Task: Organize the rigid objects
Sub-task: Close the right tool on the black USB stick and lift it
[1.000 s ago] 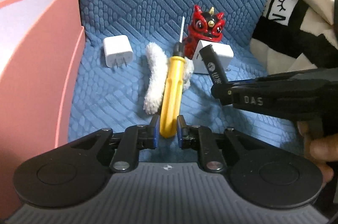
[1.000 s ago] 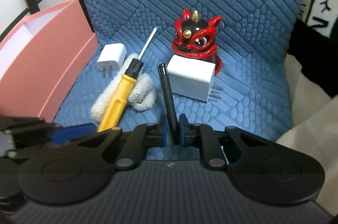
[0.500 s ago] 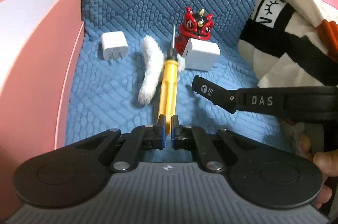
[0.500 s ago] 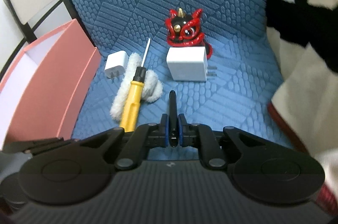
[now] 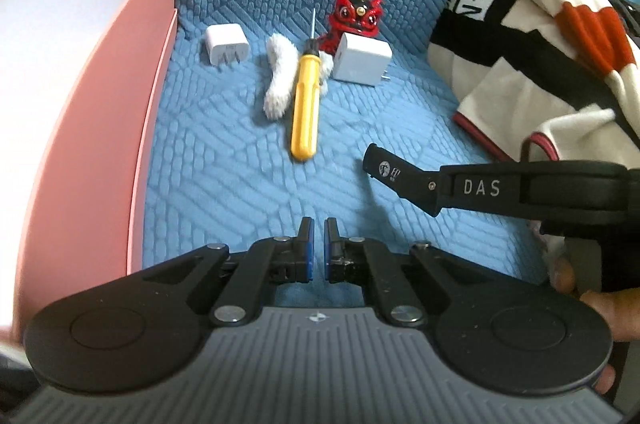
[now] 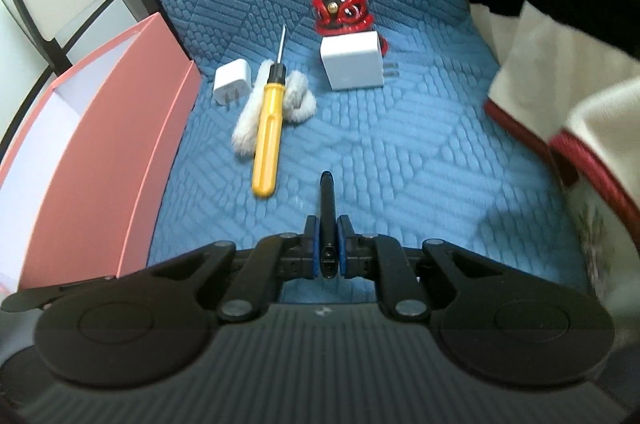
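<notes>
Surface: blue quilted cushion, pink box at its left edge.
Right tool: clenched on black pen, lifted clear, right of the box.
Left tool: clenched, empty.
Screwdriver: lying on cushion, right of box.
Tip: keep pen level, carry over box wall, then release.

A box stands at the left edge of a quilted cover. Just right of its far corner lies a small charger, then a fluffy strip with a screwdriver lying across it, tip pointing far. Further right sits a large charger, touching a lion figurine behind it. A blanket is heaped along the right side.
</notes>
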A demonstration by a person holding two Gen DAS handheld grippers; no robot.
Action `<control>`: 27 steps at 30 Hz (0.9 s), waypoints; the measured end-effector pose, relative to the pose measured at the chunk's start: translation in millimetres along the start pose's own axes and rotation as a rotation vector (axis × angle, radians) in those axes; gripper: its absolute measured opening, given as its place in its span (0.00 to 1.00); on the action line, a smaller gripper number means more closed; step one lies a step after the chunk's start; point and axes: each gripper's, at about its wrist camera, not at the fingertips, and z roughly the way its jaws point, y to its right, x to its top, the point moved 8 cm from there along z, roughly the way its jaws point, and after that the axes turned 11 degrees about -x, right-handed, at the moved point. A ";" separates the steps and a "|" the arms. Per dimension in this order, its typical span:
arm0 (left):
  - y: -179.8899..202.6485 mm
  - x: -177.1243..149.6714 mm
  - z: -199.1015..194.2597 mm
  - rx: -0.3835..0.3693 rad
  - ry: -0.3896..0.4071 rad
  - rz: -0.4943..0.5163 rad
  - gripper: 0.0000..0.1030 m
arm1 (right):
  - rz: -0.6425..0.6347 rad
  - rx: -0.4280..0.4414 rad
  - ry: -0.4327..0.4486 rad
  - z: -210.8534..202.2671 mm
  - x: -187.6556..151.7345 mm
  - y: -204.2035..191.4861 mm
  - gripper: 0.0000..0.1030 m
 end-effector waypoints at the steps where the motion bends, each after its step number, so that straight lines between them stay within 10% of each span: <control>1: 0.8 -1.8 -2.1 0.001 -0.001 0.000 0.06 | -0.002 -0.003 -0.001 -1.2 -2.9 -0.2 0.13; 27: -1.4 40.6 5.0 0.001 0.072 -0.040 0.07 | 0.017 0.003 -0.033 19.8 -6.4 0.6 0.21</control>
